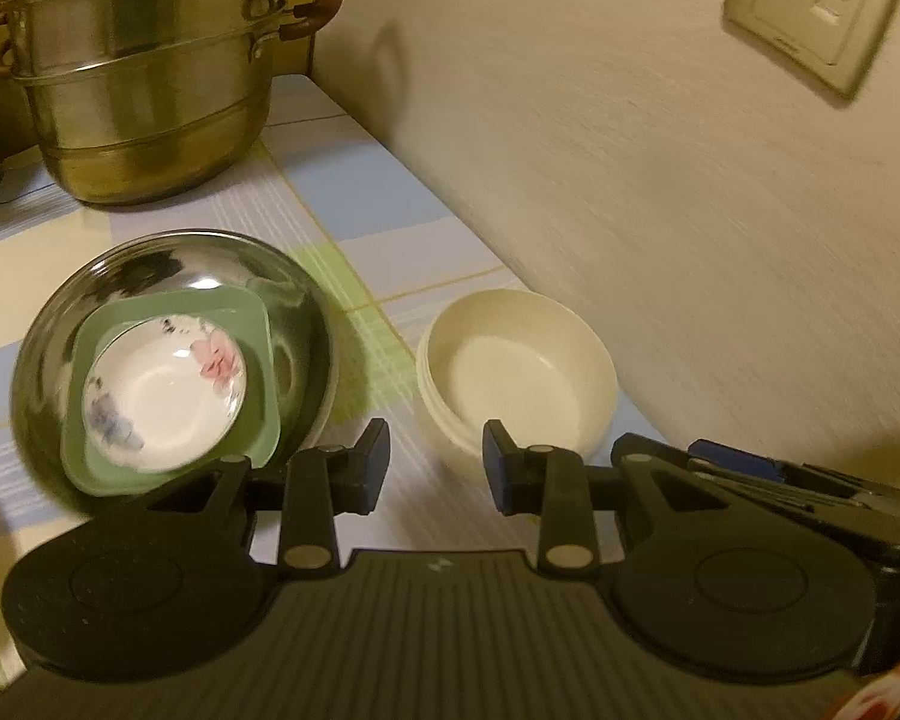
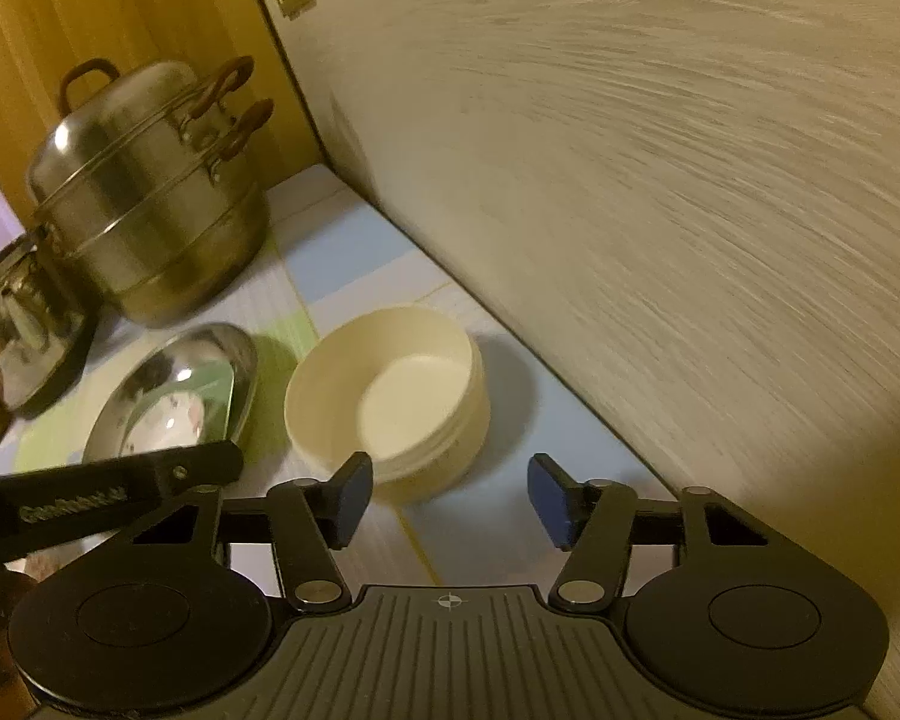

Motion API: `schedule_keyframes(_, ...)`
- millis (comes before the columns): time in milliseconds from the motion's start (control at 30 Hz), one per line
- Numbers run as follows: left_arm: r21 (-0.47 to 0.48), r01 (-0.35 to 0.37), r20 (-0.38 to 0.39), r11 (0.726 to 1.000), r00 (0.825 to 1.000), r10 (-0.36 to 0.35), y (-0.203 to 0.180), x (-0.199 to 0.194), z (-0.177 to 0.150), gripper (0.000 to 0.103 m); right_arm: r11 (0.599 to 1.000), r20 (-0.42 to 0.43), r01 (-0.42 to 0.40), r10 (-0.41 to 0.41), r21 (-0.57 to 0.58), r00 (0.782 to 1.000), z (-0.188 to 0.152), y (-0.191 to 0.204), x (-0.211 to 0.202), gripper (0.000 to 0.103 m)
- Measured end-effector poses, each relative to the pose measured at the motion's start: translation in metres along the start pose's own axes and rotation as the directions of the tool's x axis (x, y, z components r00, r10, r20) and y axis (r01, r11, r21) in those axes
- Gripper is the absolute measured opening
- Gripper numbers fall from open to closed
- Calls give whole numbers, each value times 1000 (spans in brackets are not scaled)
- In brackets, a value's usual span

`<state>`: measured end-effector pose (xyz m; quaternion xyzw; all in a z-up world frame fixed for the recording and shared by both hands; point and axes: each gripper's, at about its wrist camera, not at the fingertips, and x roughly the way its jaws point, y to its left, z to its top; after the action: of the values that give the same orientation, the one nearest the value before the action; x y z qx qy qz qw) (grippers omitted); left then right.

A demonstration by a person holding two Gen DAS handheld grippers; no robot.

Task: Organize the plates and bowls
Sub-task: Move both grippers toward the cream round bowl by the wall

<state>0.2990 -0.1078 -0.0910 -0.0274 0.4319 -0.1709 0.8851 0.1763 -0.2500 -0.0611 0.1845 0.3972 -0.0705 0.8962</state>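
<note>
Black jaws on both tools, blue-padded, standing apart and holding nothing. Left gripper (image 1: 435, 462) hovers low over the checked tablecloth (image 1: 354, 210), its gap fairly narrow, the right-hand pad just short of the near rim of the cream bowl (image 1: 513, 369). Right gripper (image 2: 447, 495) spread wider, also just short of that bowl (image 2: 387, 399), which sits ahead and slightly left of its gap.

Cream bowl: looks like two or more nested, judging by the ridged bands on its outer wall; stands upright near the wall panel (image 1: 660, 210).

Just left of it, apart but close: steel basin (image 1: 294, 300) holding a green square dish (image 1: 252, 312), with a white flowered saucer (image 1: 165, 390) on top, tilted. So one stack looks built already; cream bowls not yet joined to it.

Further back: steel steamer pot (image 1: 144, 78), kettle (image 2: 12, 336) beside it, wall socket (image 1: 810, 18) high right.

Step, as I read it: approach to the cream bowls. Next move calls for one jaw over the rim, one outside, then a firm pinch on the wall; smooth sides, nested bowls may separate on lifting.
</note>
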Motion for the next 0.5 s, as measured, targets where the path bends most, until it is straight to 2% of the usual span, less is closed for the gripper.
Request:
schedule_keyframes(300,8,18,-31,1000,999,-18,0,44,20,28,999,19,32,-32,10,999,15,1,38,45)
schedule_keyframes(500,21,4,-57,1000,998,-3,-1,63,26,21,999,2,51,-51,6,999,18,0,56,37)
